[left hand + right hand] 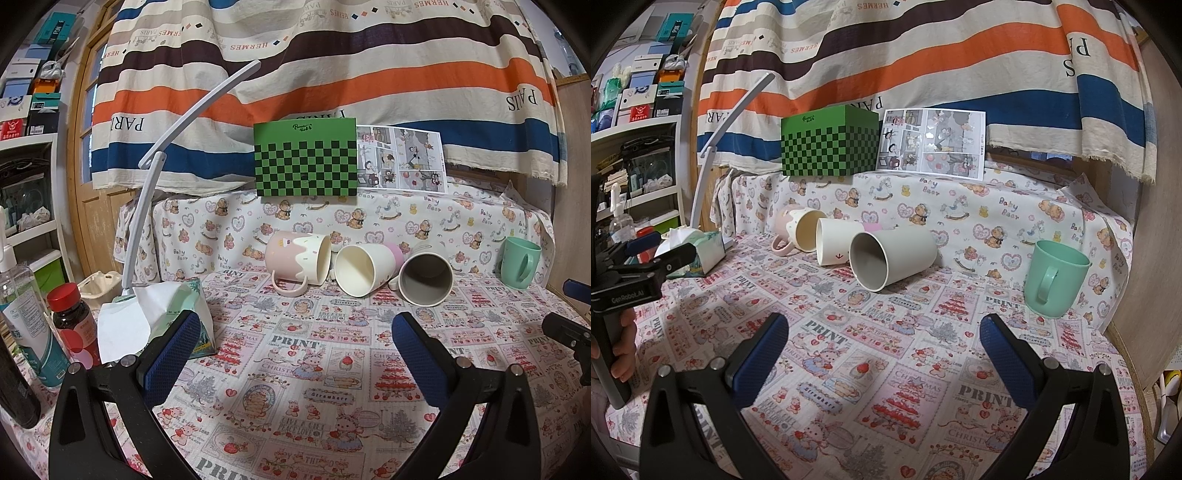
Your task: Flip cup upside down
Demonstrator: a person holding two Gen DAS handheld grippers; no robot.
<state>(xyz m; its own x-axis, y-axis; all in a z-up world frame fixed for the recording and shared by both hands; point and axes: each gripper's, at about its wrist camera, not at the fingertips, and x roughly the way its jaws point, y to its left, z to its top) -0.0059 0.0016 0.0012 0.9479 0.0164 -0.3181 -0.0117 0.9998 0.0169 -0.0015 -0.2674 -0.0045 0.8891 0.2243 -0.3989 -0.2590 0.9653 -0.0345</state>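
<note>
Three cups lie on their sides on the patterned cloth: a pink mug (295,264) (798,230), a cream cup (364,269) (833,242) and a grey-white cup (426,278) (890,254), mouths facing me. A mint green mug (521,266) (1054,278) stands upright at the right. My left gripper (295,330) is open and empty, well short of the cups. My right gripper (884,332) is open and empty, in front of the grey-white cup and left of the green mug. The left gripper also shows in the right wrist view (657,254).
A tissue pack (159,319) (698,253), a red-capped bottle (72,325), a sanitizer bottle (26,325) and a white desk lamp (147,173) stand at the left. A green checkered box (306,158) (829,146) and a comic sheet (934,142) sit on the raised shelf behind. A wooden panel (1145,295) borders the right.
</note>
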